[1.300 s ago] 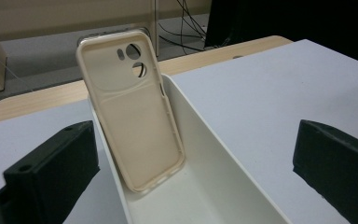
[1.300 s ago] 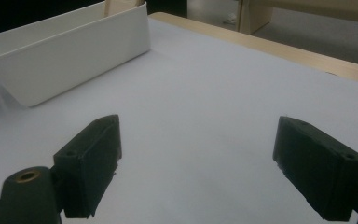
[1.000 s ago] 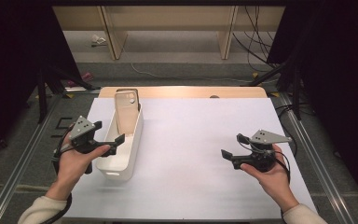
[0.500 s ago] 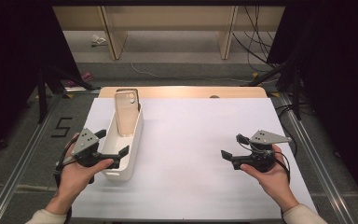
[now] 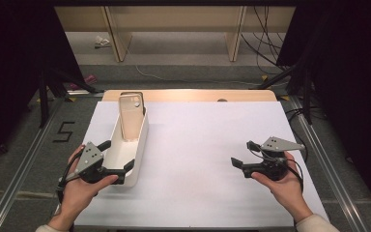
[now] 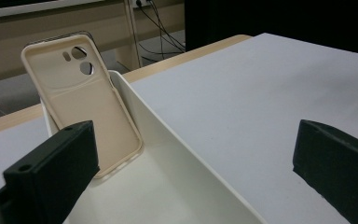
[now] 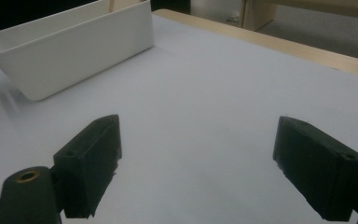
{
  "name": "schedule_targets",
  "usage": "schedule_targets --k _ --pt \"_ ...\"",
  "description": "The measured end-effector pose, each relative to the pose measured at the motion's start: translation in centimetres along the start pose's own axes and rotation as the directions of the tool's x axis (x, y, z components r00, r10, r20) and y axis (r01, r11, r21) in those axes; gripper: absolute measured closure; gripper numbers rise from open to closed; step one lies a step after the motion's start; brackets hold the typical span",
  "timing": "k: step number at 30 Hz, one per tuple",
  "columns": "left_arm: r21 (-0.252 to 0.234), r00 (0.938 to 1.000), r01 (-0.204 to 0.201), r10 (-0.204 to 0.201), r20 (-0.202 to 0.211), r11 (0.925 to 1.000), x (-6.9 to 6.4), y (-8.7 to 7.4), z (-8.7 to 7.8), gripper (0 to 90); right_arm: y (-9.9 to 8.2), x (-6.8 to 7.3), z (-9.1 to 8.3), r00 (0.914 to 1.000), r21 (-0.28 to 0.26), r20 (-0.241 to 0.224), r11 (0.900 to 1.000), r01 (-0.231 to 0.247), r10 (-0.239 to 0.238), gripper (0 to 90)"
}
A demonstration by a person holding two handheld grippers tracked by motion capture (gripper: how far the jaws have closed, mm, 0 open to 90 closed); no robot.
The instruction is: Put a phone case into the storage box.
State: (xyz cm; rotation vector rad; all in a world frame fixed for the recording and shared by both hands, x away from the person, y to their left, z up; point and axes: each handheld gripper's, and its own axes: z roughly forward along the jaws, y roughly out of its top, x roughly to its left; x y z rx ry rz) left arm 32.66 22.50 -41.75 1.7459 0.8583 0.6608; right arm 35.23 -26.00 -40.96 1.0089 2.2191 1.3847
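a white sheet [image 5: 198, 145] covered most of a wooden tabletop [image 5: 188, 95] at frame centre. pale wooden furniture legs [image 5: 113, 34] stood at the top, cables [image 5: 265, 29] at upper right, a "5" marking [image 5: 64, 131] at left.

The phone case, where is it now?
The beige phone case stands leaning at the far end of the white bin, at the high view's left, beyond the left gripper.

We can read a single mark: a black numeral "5" [image 5: 64, 131] on the grey floor [image 5: 19, 159] to the left of the table, beside a metal rail. We find no lettering, brand or label legible on the phone case, the white tray or either gripper.
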Motion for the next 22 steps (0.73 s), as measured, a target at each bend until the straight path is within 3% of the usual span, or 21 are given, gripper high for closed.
schedule_targets --k 22 --pt "0.023 0.9999 -0.015 0.015 0.001 0.9996 -0.3 -0.47 0.15 0.0 -0.22 0.14 -0.26 1.0 0.008 0.001 1.0 -0.005 0.005 16.1"
